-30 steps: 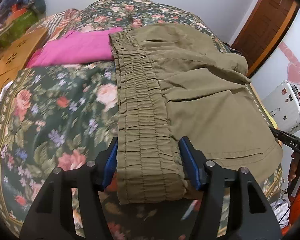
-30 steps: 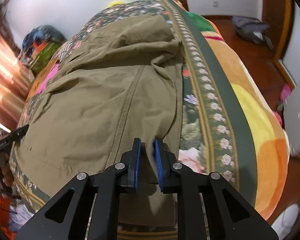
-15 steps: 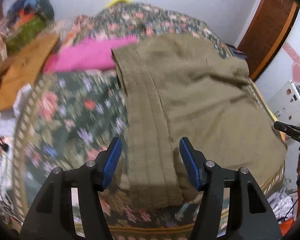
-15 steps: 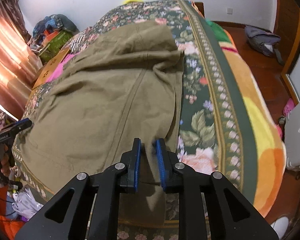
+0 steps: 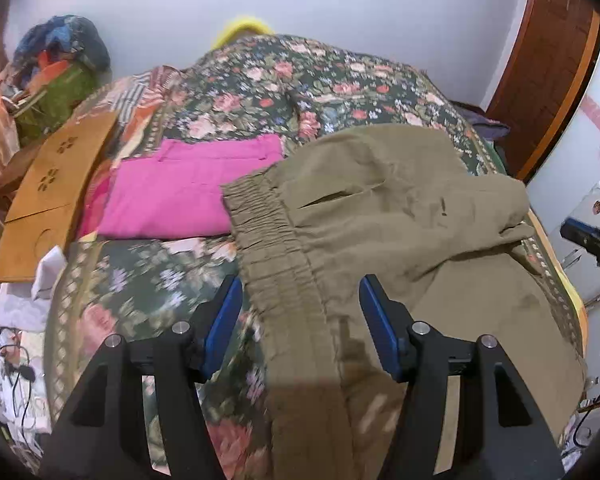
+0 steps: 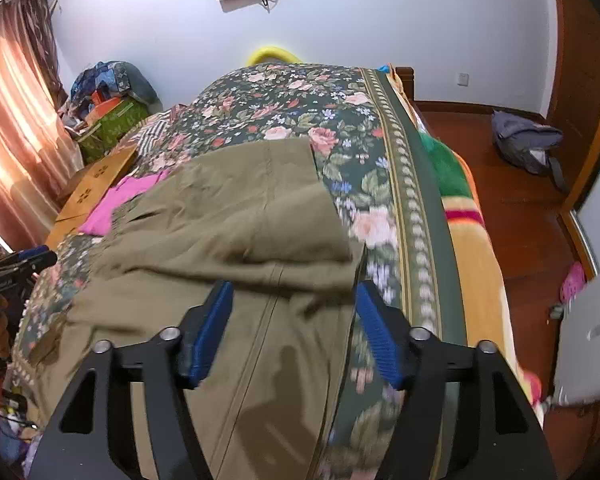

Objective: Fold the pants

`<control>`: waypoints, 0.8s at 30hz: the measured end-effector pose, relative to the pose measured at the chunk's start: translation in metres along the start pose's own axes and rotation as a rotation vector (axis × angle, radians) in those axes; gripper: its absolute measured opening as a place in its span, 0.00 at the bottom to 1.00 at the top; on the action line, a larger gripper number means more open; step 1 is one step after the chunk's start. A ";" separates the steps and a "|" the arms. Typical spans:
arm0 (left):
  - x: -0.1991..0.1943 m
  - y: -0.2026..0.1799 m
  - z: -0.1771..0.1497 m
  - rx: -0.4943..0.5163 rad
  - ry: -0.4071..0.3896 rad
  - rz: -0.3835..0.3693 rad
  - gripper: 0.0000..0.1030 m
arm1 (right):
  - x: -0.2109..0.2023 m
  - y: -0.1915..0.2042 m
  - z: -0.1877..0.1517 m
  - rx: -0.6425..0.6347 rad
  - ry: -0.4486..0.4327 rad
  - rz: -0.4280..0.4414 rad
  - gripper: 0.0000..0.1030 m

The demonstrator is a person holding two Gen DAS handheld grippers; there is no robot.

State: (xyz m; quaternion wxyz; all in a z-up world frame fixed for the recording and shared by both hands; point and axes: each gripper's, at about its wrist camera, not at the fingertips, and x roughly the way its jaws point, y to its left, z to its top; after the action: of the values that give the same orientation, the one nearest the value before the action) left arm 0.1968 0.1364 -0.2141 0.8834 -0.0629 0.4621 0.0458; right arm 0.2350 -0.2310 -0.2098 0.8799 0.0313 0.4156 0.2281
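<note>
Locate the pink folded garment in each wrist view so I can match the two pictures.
Left wrist view: the pink garment lies left of centre on the floral bed cover, touching the waistband of the olive pants.
Right wrist view: only a strip of the pink garment shows at the left, behind the pants.
Shared landmark: the brown cardboard sheet left of the garment.

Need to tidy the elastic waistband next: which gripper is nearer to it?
Left. The left gripper, open, straddles the waistband without pinching it. The right gripper, just opened, sits over the khaki pants' leg near the bed's side edge.
</note>
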 end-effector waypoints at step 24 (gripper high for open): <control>0.044 -0.051 0.021 0.107 0.034 -0.015 0.59 | 0.049 -0.010 0.023 -0.032 0.161 0.276 0.12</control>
State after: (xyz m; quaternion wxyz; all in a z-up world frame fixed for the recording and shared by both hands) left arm 0.2464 0.0899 -0.2347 0.8779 -0.0200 0.4783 0.0131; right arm 0.2826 -0.2160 -0.2320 0.8044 0.0557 0.4730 0.3551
